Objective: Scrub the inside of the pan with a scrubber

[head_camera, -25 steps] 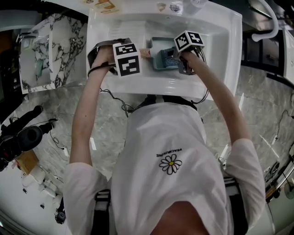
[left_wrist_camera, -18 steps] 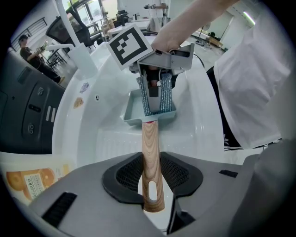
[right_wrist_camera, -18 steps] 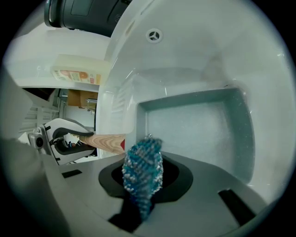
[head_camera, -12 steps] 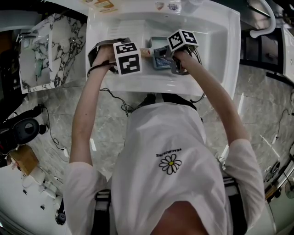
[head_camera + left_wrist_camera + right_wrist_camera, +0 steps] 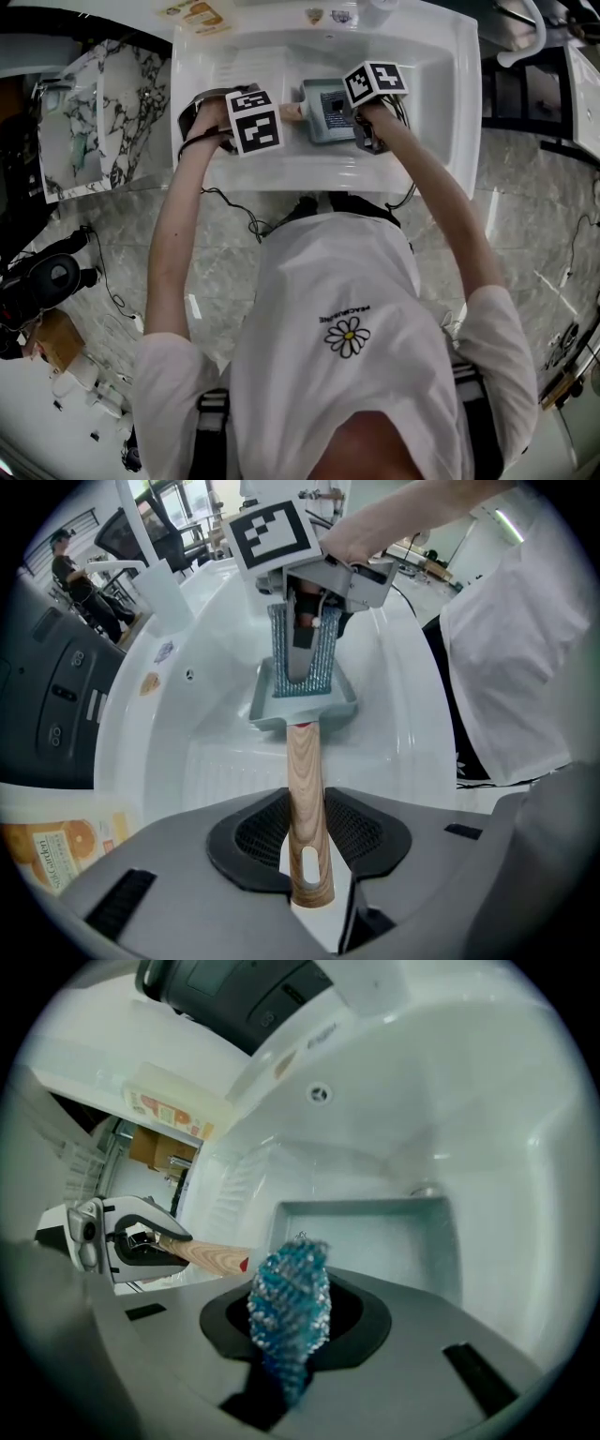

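The right gripper [image 5: 286,1363] is raised slightly since a second ago, scrubber [image 5: 291,1297] clamped in its jaws.
The scrubber is held over the pan [image 5: 375,1232]; contact cannot be told. The pan is set mid-basin in the sink [image 5: 431,112], its wooden handle [image 5: 305,789] directed toward the left edge and clenched by the left gripper [image 5: 307,860].

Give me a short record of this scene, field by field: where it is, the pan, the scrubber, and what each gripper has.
place: white sink
pan: square, pale blue-grey, with a wooden handle, in the sink
scrubber: blue, reaching down into the pan
left gripper: shut on the wooden handle
right gripper: shut on the scrubber
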`<state>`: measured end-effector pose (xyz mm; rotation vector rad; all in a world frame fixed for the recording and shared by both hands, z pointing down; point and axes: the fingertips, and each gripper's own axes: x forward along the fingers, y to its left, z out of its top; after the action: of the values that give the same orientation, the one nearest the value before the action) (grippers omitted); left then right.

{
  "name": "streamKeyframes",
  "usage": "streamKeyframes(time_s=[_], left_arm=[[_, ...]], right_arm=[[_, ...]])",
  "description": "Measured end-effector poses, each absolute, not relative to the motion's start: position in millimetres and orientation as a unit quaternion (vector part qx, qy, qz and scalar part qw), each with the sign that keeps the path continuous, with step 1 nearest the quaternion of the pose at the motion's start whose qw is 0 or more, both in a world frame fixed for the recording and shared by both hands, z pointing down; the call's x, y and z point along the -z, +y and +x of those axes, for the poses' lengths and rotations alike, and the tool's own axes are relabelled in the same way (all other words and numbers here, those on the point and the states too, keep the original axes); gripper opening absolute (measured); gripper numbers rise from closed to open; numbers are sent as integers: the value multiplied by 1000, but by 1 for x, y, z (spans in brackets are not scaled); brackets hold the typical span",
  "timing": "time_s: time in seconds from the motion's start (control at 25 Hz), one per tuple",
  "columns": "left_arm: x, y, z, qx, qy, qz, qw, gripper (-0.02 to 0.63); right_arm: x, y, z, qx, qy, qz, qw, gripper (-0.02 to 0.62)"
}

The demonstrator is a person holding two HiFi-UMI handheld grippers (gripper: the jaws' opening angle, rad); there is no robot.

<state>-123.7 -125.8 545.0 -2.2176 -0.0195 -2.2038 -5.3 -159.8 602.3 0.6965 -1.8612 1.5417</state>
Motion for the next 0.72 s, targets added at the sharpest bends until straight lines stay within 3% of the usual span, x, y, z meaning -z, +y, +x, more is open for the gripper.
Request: streamKeyframes(time_s=[0.44, 0.72], left_arm=[[-555, -137, -121, 702, 15, -712, 4, 127], [-568, -142, -113, 694, 23, -719, 4, 127]], right_arm=[[-525, -197, 54, -517, -751, 351, 214, 63], [-511, -192, 76, -511, -748, 378, 192, 63]])
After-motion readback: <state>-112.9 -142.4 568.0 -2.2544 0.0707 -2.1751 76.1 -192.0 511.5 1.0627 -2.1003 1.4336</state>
